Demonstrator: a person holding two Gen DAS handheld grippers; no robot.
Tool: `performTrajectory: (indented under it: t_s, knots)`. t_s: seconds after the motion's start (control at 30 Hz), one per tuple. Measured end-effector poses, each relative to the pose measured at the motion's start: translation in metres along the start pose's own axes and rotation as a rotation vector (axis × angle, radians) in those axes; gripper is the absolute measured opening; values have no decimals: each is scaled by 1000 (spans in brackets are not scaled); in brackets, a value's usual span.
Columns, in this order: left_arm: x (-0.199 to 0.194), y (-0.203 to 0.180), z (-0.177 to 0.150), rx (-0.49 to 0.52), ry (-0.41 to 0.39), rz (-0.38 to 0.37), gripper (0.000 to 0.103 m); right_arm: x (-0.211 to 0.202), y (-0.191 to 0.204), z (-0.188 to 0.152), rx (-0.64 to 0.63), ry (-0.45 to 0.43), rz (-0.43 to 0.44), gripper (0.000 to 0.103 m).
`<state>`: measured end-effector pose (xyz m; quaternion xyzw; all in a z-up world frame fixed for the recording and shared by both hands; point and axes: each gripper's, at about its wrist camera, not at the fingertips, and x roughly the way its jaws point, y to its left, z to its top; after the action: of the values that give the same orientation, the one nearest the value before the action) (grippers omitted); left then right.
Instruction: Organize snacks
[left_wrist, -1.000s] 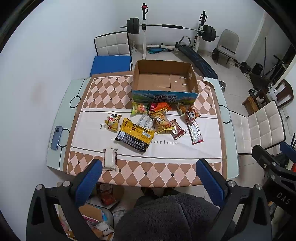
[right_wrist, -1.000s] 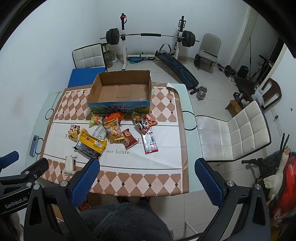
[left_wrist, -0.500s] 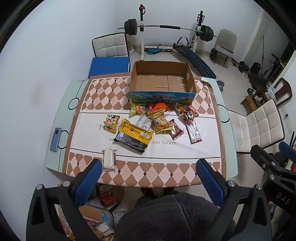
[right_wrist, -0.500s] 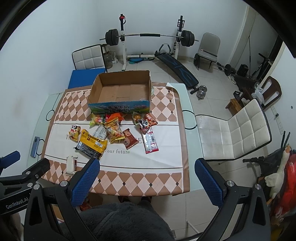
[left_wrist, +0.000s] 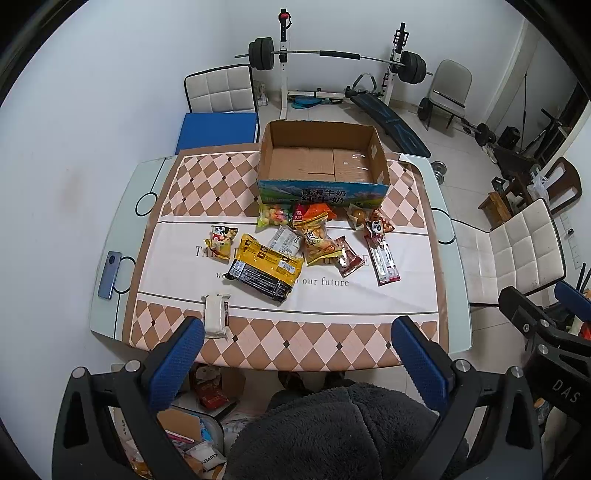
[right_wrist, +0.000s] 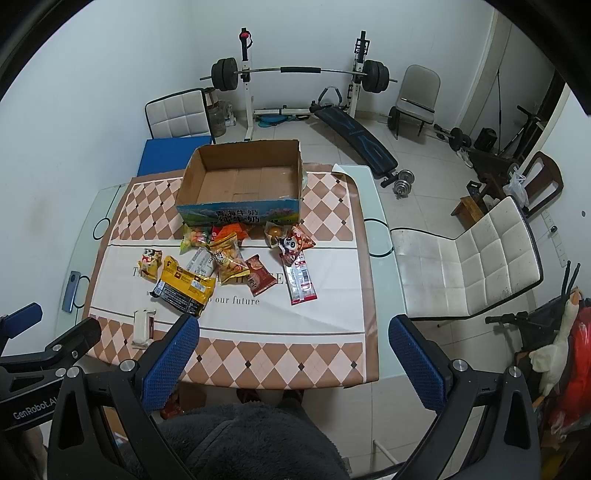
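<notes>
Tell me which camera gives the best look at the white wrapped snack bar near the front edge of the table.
The left wrist view: the white snack bar lies whole and unblocked just beyond the left gripper. In the right wrist view the same bar sits smaller, toward the picture's left side, still unblocked.

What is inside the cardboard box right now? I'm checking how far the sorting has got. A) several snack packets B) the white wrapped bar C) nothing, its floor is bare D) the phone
C: the cardboard box shows only bare floor, and the snack packets lie on the table in front of it.
</notes>
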<state>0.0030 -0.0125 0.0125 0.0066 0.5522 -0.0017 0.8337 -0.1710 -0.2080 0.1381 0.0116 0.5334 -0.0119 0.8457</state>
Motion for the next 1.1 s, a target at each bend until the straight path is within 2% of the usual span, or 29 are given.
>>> performTrajectory:
  t_s: [1.1]
  knots:
    - [-1, -1, -1, 1, -3, -2, 103, -1, 3, -3, 7, 2, 9, 103]
